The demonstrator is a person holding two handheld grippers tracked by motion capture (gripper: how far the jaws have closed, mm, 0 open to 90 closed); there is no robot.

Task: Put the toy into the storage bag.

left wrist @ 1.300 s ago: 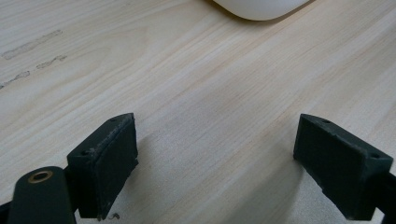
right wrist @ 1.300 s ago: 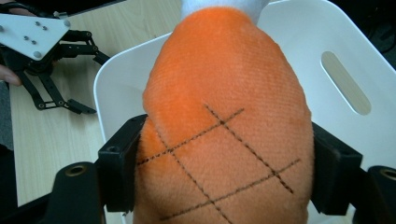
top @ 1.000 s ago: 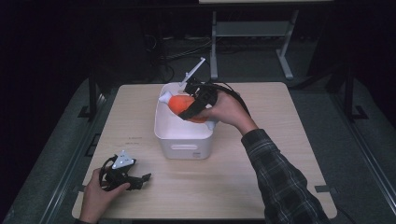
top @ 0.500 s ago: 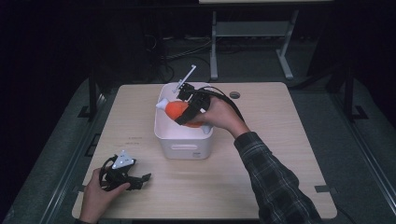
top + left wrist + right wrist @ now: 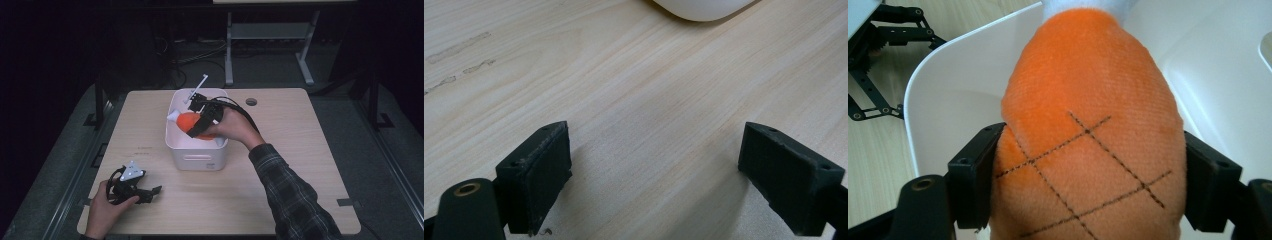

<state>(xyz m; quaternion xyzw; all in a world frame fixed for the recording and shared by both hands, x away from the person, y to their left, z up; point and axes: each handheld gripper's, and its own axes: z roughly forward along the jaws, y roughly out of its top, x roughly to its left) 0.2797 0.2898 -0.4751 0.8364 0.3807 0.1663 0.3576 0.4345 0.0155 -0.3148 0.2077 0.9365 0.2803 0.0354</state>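
Observation:
An orange plush toy (image 5: 188, 121) with stitched criss-cross lines and a white tip hangs inside the top of the white bin (image 5: 197, 159) at the table's middle. My right gripper (image 5: 196, 126) is shut on the orange plush toy (image 5: 1088, 130), its jaws pressing both sides over the white bin (image 5: 938, 100). My left gripper (image 5: 150, 192) rests low on the wooden table (image 5: 280, 200) near the front left corner. It is open, and between the jaws of my left gripper (image 5: 654, 175) lies bare wood.
A curved corner of the white bin (image 5: 704, 7) shows at the top of the left gripper view. A round grommet hole (image 5: 251, 102) sits in the table behind the bin. A metal stand (image 5: 265, 40) stands on the dark floor beyond the table.
My right gripper has carried the orange toy leftward and down, deeper into the bin. The left gripper has stayed in place on the table.

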